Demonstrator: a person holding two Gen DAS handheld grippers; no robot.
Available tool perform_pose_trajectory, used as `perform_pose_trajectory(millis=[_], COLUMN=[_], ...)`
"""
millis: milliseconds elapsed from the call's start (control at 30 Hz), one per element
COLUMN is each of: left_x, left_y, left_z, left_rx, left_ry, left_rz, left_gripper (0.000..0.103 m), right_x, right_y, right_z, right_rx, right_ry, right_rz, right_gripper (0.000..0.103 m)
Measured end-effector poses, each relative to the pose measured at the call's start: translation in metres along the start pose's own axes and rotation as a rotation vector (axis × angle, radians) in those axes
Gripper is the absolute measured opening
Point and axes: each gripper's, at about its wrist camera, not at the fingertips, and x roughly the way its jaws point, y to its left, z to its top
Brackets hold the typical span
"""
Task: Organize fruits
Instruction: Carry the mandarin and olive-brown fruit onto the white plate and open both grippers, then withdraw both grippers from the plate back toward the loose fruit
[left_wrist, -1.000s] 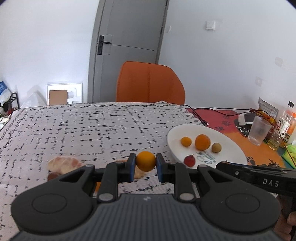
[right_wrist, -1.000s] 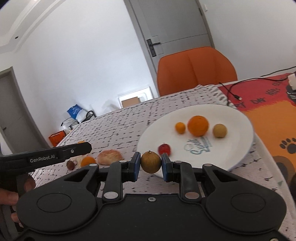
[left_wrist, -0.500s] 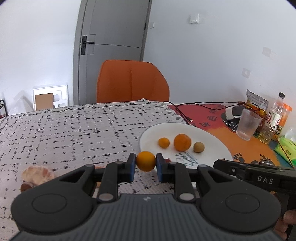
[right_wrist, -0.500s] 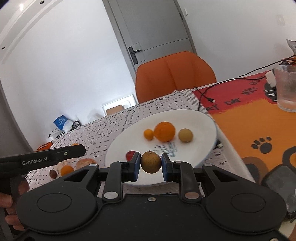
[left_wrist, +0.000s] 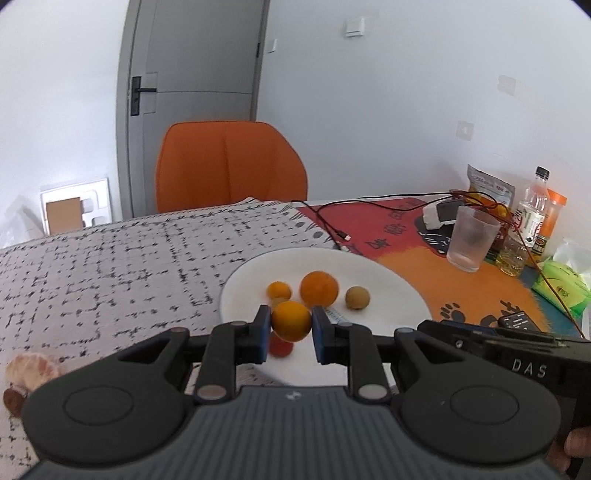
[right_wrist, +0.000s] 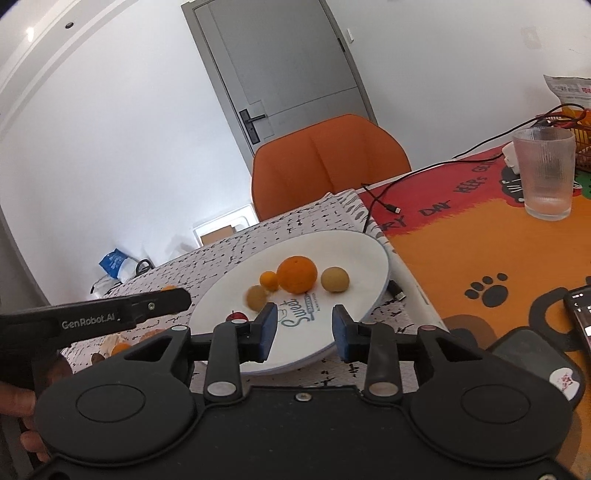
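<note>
A white plate (left_wrist: 388, 288) (right_wrist: 354, 258) holds a large orange (left_wrist: 319, 288) (right_wrist: 297, 274), a small orange fruit (left_wrist: 279, 290) (right_wrist: 269, 280), a tan round fruit (left_wrist: 357, 297) (right_wrist: 334, 279) and a small red fruit (left_wrist: 280, 347) (right_wrist: 236, 316). My left gripper (left_wrist: 290, 321) is shut on an orange fruit (left_wrist: 290, 320) above the plate's near edge. My right gripper (right_wrist: 303, 328) is open and empty over the plate. A blurred brown fruit (right_wrist: 256, 296) lies on the plate just left of it.
A peach-coloured fruit (left_wrist: 31, 369) and a brown one (left_wrist: 14, 400) lie on the patterned cloth at left. A glass (left_wrist: 470, 238) (right_wrist: 546, 171), bottles (left_wrist: 532, 218), a cable (left_wrist: 332, 225) and a phone (right_wrist: 580, 314) sit on the orange mat. An orange chair (left_wrist: 229, 170) stands behind the table.
My right gripper opened and let go of the brown fruit, which now lies on the plate. My left gripper moved right over the plate with its orange fruit.
</note>
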Motion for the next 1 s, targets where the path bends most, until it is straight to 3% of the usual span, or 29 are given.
perform_pose_trajectory(millis=[433, 500, 667, 867, 1000], left_x=[-0.001, -0.004, -0.013, -0.023, -0.03], left_y=[0.007, 0.013, 0.028, 0.047, 0.059], left_z=[0.005, 0.004, 0.002, -0.002, -0.005], left_rx=[-0.027, -0.039, -0.063, -0.096, -0.122], left_ry=[0.01, 0.014, 0.001, -0.008, -0.016], left_rz=[0.025, 0.038, 0.084, 0.147, 0.178], left_gripper=[0.028, 0.034, 0.06, 0.081, 0.085], right_x=[0.002, 0.003, 0.006, 0.01, 0.012], right_y=[0.005, 0.007, 0.014, 0.024, 0.03], right_z=[-0.001, -0.001, -0.001, -0.002, -0.003], right_rx=[-0.008, -0.011, -0.022, -0.039, -0.051], right_ry=[0.0, 0.001, 0.0, 0.0, -0.003], right_rz=[0.01, 0.012, 0.019, 0.031, 0.034], right_gripper=[0.043, 0.045, 0.052, 0.062, 0.077])
